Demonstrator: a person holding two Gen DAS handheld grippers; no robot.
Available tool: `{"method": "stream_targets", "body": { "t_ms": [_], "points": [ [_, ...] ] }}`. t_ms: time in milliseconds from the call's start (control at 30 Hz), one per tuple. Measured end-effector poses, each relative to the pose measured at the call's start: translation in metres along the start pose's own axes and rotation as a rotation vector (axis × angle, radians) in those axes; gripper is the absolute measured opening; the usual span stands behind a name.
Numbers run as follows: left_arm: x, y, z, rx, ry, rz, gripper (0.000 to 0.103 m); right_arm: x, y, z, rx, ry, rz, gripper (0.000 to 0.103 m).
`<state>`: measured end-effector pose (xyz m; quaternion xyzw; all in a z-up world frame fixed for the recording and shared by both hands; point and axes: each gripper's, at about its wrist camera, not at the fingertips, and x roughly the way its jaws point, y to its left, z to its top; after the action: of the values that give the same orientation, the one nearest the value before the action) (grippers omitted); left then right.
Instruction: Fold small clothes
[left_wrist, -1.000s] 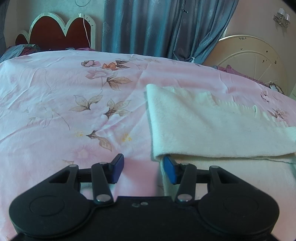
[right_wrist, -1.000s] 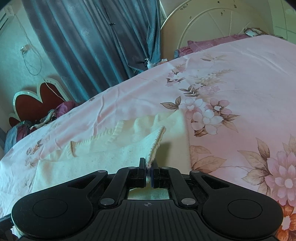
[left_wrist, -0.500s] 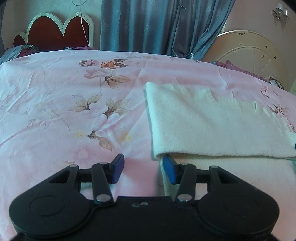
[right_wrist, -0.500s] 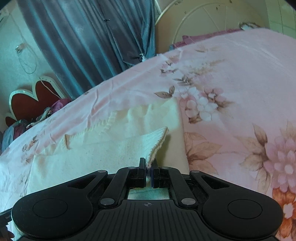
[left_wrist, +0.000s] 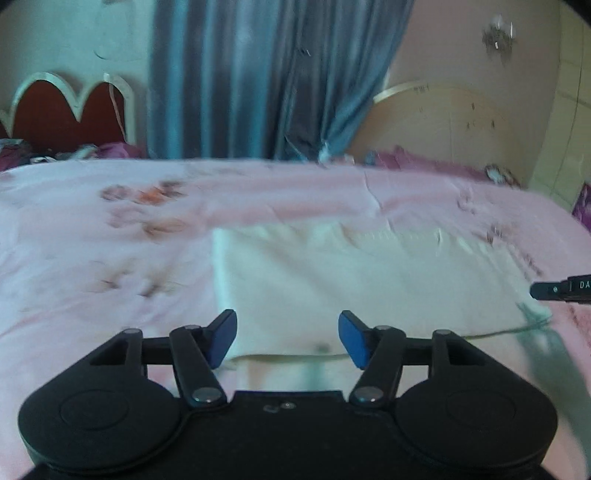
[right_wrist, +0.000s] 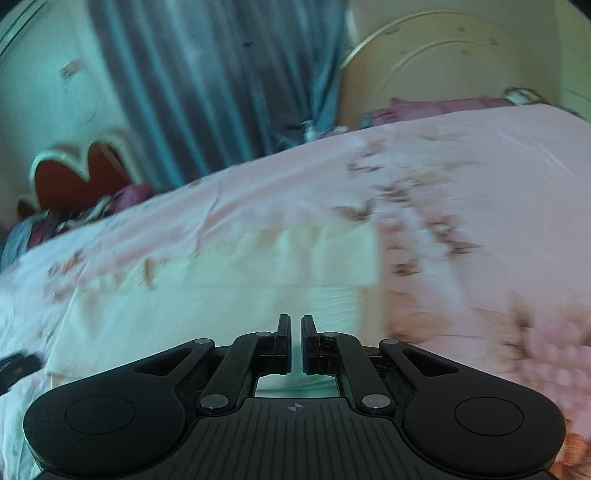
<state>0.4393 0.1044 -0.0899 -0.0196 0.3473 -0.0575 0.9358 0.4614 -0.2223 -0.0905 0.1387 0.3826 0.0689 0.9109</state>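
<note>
A cream knitted garment (left_wrist: 351, 280) lies folded flat on the pink floral bedsheet (left_wrist: 92, 258). My left gripper (left_wrist: 287, 339) hovers over the garment's near edge. Its jaws are opening, and nothing is between the blue pads (left_wrist: 221, 339). In the right wrist view the same garment (right_wrist: 221, 295) spreads out ahead, its ribbed edge lying flat just past my right gripper (right_wrist: 296, 343). That gripper is shut to a narrow slit, and no cloth shows in it. The tip of the right gripper (left_wrist: 557, 290) also shows above the garment's right corner. Both views are blurred.
The pink bedsheet (right_wrist: 480, 184) runs wide on every side of the garment. Behind the bed hang blue curtains (left_wrist: 266, 74). A red scalloped headboard (left_wrist: 66, 114) stands at the left and a cream arched headboard (left_wrist: 443, 122) at the right. Purple clothes (right_wrist: 122, 199) are heaped at the far edge.
The left jaws have spread much wider, and that gripper has lifted off the garment's near left corner. The ribbed cuff that stood up from the right jaws is gone and lies flat.
</note>
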Motion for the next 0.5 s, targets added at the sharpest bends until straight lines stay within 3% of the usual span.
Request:
{"method": "stream_targets", "body": {
  "t_ms": [100, 133, 167, 233, 367, 500],
  "points": [
    [0.022, -0.002, -0.007, -0.009, 0.052, -0.005, 0.06, 0.011, 0.001, -0.007, -0.022, 0.045, -0.001, 0.004],
    [0.024, 0.0, -0.011, 0.0, 0.054, -0.004, 0.06, 0.012, -0.001, -0.01, -0.047, 0.049, -0.039, 0.004],
    [0.022, 0.004, -0.014, 0.008, 0.051, -0.003, 0.06, 0.011, -0.008, -0.011, -0.044, 0.051, -0.071, 0.004],
    [0.019, 0.009, -0.017, 0.004, 0.056, -0.007, 0.06, 0.007, -0.025, -0.012, 0.011, 0.054, -0.053, 0.004],
    [0.014, 0.018, 0.001, -0.037, 0.031, -0.04, 0.063, -0.005, -0.021, 0.0, -0.007, -0.015, -0.021, 0.004],
    [0.035, 0.015, 0.027, -0.002, 0.015, -0.067, 0.067, 0.017, -0.009, 0.02, -0.034, -0.001, 0.002, 0.004]
  ]
}}
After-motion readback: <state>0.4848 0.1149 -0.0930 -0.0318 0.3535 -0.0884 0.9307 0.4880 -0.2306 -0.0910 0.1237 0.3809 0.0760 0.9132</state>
